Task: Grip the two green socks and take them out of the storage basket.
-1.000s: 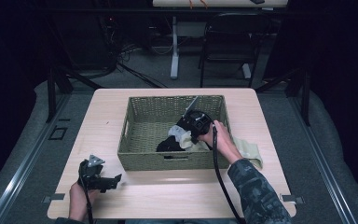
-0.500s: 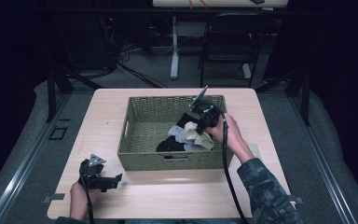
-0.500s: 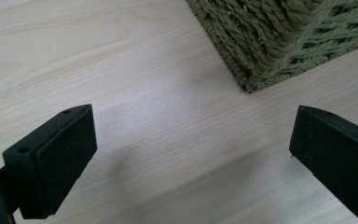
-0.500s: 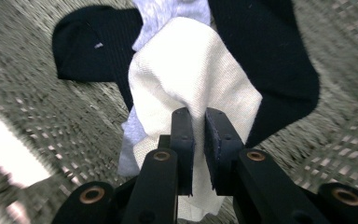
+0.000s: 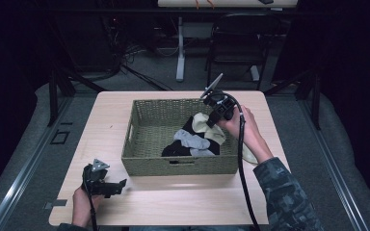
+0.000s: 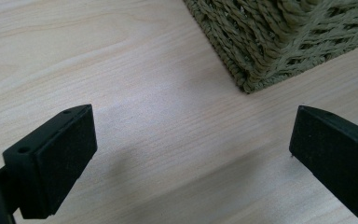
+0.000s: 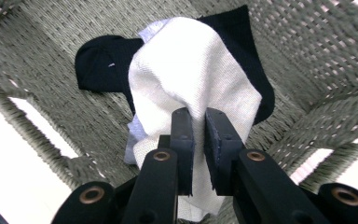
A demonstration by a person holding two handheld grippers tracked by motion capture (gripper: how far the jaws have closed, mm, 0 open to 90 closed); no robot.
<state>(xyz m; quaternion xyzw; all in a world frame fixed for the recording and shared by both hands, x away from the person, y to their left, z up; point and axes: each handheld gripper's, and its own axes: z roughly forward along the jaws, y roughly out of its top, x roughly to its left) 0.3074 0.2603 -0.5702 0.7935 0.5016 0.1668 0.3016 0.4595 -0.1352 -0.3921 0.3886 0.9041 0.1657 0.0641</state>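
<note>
Woven olive-green wicker forms the 1 basket (image 5: 149, 144) sitting mid-table on the pale wooden table (image 5: 111, 110), its long sides running parallel to the table's near edge. Inside it, toward the right end, lies a small heap of cloth: a cream sock (image 7: 191, 70) on top, a light grey piece (image 5: 191, 140) beneath, and black fabric (image 7: 102, 65) under both. The right gripper (image 7: 198, 140) reaches down over the basket's far right corner, its 2 jaws pinched on a fold of the cream sock, which hangs lifted from the heap with the basket's walls close on either side. The person's right hand (image 5: 243, 127) holds it just outside the basket's right wall, a cable trailing back toward the near edge. Another pale cloth (image 5: 250, 156) peeks out on the table beside the basket's right side, partly hidden by the forearm. The left gripper (image 6: 191, 154) rests low near the table's near left corner, its jaws spread wide over bare wood, the basket's near left corner just ahead of them.
</note>
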